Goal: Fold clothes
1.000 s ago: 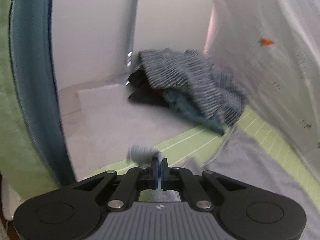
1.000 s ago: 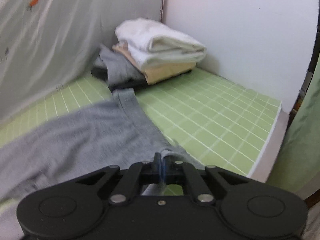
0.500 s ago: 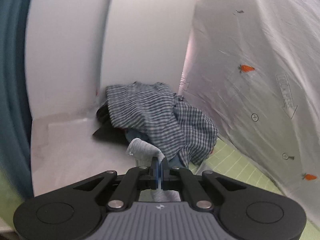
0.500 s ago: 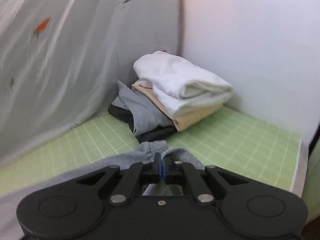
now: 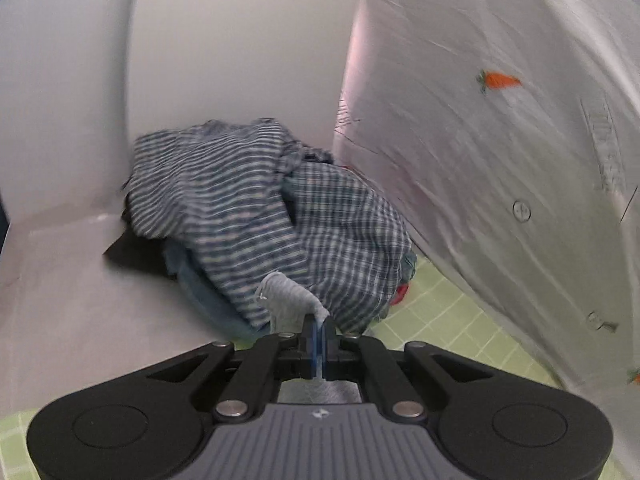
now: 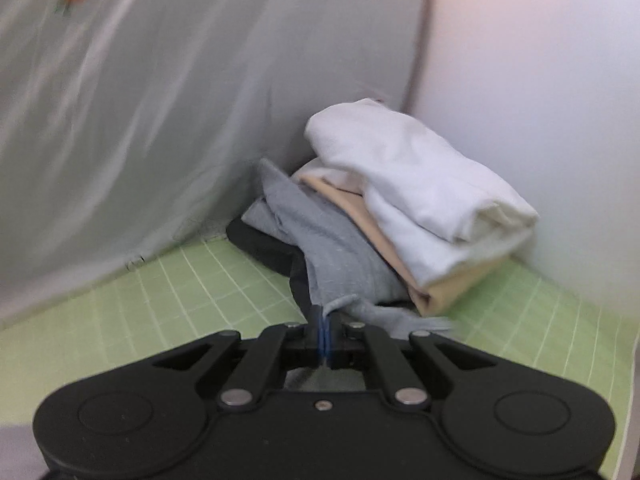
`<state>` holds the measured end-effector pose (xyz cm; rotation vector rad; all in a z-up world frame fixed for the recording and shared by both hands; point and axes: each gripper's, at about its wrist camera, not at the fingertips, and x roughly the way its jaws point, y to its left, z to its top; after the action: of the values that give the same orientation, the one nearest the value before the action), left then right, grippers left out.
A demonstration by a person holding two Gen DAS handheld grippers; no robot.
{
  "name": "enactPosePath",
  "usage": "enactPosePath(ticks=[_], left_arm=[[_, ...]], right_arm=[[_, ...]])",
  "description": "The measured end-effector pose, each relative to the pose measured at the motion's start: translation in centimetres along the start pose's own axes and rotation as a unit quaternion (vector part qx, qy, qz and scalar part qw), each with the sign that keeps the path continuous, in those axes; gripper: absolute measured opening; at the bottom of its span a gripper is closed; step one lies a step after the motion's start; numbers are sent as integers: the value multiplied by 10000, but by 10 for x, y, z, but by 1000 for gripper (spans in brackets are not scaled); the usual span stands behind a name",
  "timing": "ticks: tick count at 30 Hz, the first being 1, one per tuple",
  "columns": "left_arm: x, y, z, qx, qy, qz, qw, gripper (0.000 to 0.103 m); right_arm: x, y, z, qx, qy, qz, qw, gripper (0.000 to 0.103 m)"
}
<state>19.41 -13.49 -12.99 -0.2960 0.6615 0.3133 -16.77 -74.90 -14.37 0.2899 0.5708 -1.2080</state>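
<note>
1. Left wrist: left gripper (image 5: 319, 326) pinched tight on a corner of grey cloth (image 5: 286, 294), fingers pressed together with the fabric sticking up and out past the tips.
2. Just behind that, a rumpled heap: striped shirt (image 5: 208, 188) on top, plaid shirt (image 5: 344, 224) beside it, something denim-blue and something black poking out underneath.
3. Heap sitting in the corner, half on a white board (image 5: 68, 300), half on the green grid mat (image 5: 448, 320). White sheet with little carrots (image 5: 500, 152) hung along the right.
4. Right wrist: right gripper (image 6: 325, 326) also clamped shut on grey cloth (image 6: 340, 305), another edge of it.
5. Right behind, a folded stack in the corner: white top (image 6: 420, 184), beige one (image 6: 444, 284) under it, grey piece (image 6: 320, 236) slumped against the side, black at the bottom.
6. Pretty blurry all round.
</note>
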Motion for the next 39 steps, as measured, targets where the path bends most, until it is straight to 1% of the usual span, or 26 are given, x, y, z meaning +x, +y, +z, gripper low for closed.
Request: enactPosePath(ticks=[2, 4, 5, 7, 12, 16, 17, 18, 19, 20, 21, 22, 23, 24, 25, 26, 28, 30, 33, 35, 36, 37, 38, 39], left_arm=[[19, -10, -3, 43, 134, 30, 9999, 2], [27, -18, -3, 41, 172, -86, 9998, 2], [30, -24, -2, 125, 135, -122, 9998, 2], [37, -32, 1, 169, 147, -197, 9996, 2], [56, -47, 12, -109, 267, -392, 9988, 2], [79, -63, 9, -78, 301, -402, 9987, 2], [86, -66, 7, -40, 367, -385, 9986, 3], [92, -69, 5, 19, 488, -364, 9981, 8], [98, -72, 2, 78, 608, -342, 9975, 12], [101, -74, 0, 154, 693, -310, 9970, 28], [97, -76, -2, 247, 701, -284, 9968, 48], [90, -77, -4, 333, 667, -316, 9967, 57], [82, -78, -8, 426, 649, -400, 9962, 70], [73, -80, -14, 532, 662, -516, 9950, 71], [64, -82, -20, 664, 711, -638, 9932, 71], [55, -87, -30, 876, 832, -777, 9896, 71], [39, -101, -54, 1452, 1133, -1084, 9769, 71], [24, -120, -89, 2177, 1399, -1389, 9559, 72], [8, -151, -138, 3055, 1690, -1849, 9186, 73], [1, -168, -160, 3385, 1716, -2088, 9013, 74], [0, -177, -169, 3520, 1697, -2168, 8946, 77], [1, -185, -175, 3632, 1656, -2195, 8902, 78], [2, -194, -182, 3743, 1616, -2222, 8857, 84], [3, -201, -186, 3819, 1565, -2256, 8825, 88]], right_arm=[[24, 11, -4, -160, 217, -57, 9996, 1], [33, 22, -6, -200, 268, 27, 9994, 1], [37, 28, -6, -221, 293, 68, 9993, 1], [41, 39, -6, -364, 253, 57, 9990, 1], [60, 49, 8, -119, 177, 84, 9997, 1], [74, 54, 13, -100, 120, 17, 9999, 1], [79, 55, 12, -87, 130, 34, 9999, 1], [83, 57, 11, -137, 240, 45, 9996, 1], [87, 59, 10, -187, 350, 56, 9992, 4], [91, 62, 9, -237, 460, 67, 9986, 19], [89, 66, 7, -368, 523, 21, 9979, 33], [80, 72, 4, -521, 424, -31, 9977, 63], [69, 78, 1, -704, 283, 4, 9971, 86], [58, 85, -4, -897, 237, 109, 9956, 92], [46, 93, -10, -1088, 192, 217, 9936, 93], [36, 101, -18, -1168, 312, 503, 9914, 93], [16, 117, -36, -1322, 551, 1072, 9839, 94], [-3, 136, -55, -1461, 772, 1563, 9738, 95], [-22, 171, -83, -1719, 996, 2103, 9572, 96], [-30, 195, -93, -1899, 1043, 2368, 9471, 96], [-31, 207, -96, -1964, 1050, 2507, 9421, 97], [-30, 218, -98, -2036, 1088, 2639, 9365, 98], [-28, 228, -100, -2092, 1125, 2729, 9323, 100], [-24, 237, -100, -2110, 1120, 2801, 9298, 101]])
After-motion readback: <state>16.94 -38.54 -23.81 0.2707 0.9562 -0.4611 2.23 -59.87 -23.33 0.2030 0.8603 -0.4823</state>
